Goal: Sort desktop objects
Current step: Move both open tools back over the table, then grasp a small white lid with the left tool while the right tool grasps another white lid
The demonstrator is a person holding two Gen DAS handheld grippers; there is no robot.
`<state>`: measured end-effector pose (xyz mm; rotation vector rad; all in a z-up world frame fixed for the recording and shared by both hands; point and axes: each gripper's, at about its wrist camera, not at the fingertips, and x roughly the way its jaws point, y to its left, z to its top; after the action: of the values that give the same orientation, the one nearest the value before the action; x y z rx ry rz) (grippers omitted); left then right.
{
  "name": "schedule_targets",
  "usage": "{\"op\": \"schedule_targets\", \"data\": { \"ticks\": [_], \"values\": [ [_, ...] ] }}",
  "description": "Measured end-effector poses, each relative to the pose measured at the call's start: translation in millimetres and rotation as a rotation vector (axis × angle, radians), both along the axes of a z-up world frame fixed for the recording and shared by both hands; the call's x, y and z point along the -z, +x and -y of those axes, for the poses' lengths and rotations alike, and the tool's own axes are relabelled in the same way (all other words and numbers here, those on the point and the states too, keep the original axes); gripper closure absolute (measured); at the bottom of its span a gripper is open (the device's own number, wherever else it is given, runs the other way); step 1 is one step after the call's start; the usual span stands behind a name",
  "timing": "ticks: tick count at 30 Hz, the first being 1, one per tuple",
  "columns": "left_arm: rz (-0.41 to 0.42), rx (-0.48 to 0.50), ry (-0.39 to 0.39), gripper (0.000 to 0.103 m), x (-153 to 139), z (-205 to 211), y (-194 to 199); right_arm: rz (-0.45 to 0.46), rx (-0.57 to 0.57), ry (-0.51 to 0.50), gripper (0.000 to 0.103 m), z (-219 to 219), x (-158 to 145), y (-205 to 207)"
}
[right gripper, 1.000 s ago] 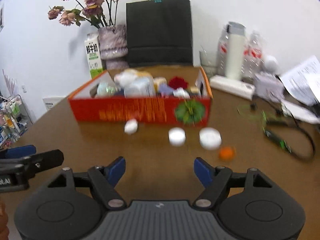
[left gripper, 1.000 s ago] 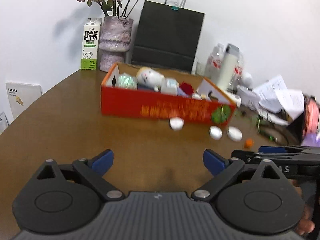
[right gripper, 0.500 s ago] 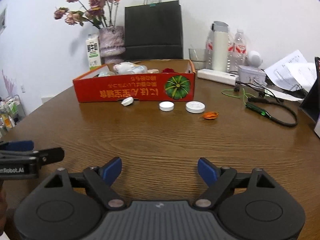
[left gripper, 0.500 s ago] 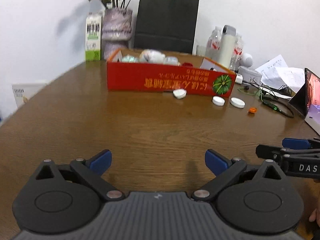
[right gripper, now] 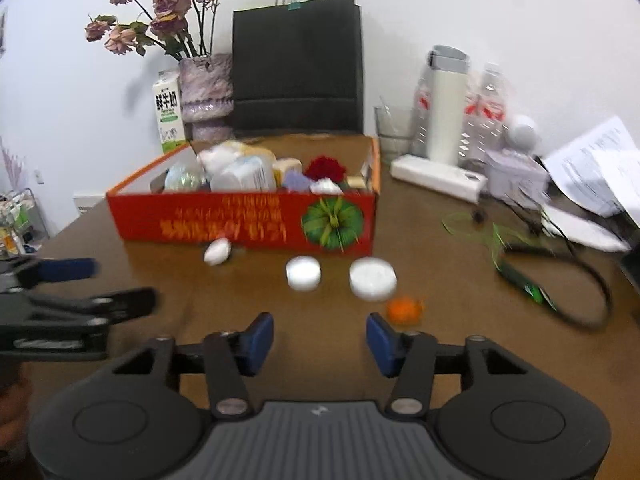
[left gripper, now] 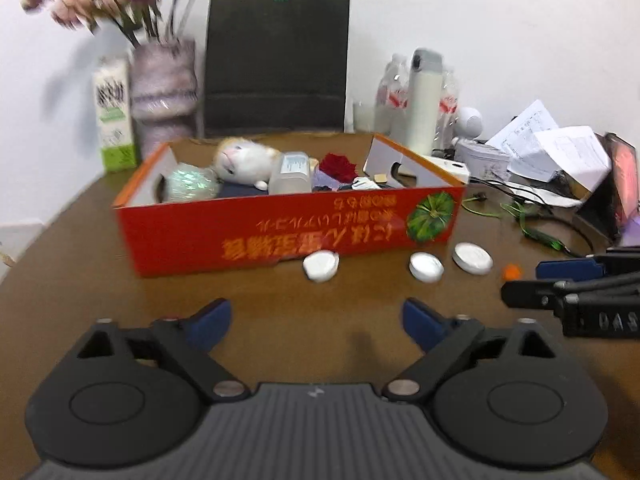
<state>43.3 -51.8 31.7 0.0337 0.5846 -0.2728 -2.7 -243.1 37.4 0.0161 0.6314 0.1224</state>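
Milk carton: "鲜牛奶". Right hand-held gripper: "DAS". Red box: upside-down print, unreadable.

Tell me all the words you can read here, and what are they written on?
"鲜牛奶": on the milk carton beside the vase; its smaller print is too small to read.
"DAS": on the right gripper, cut off at the picture's edge.
Yellow upside-down writing on the red box: too blurred to read.
Printing on the papers: too small to read.
Red bottle labels: blurred.
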Motion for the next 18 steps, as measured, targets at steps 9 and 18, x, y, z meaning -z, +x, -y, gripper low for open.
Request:
{"op": "schedule_targets", "data": {
  "ticks": [9,18],
  "values": [
    [-0.116,0.005,-0.094,0.059,23.1,4.5,77.7,-0.102,-0.101,-0.078,0.07,-23.3,27.0,86.8],
    [-0.104,-0.051,-0.078,0.074,19.8,5.6,55.5,-0.076,-0.072,-0.037,0.103,-27.7,33.0,86.7]
  ]
}}
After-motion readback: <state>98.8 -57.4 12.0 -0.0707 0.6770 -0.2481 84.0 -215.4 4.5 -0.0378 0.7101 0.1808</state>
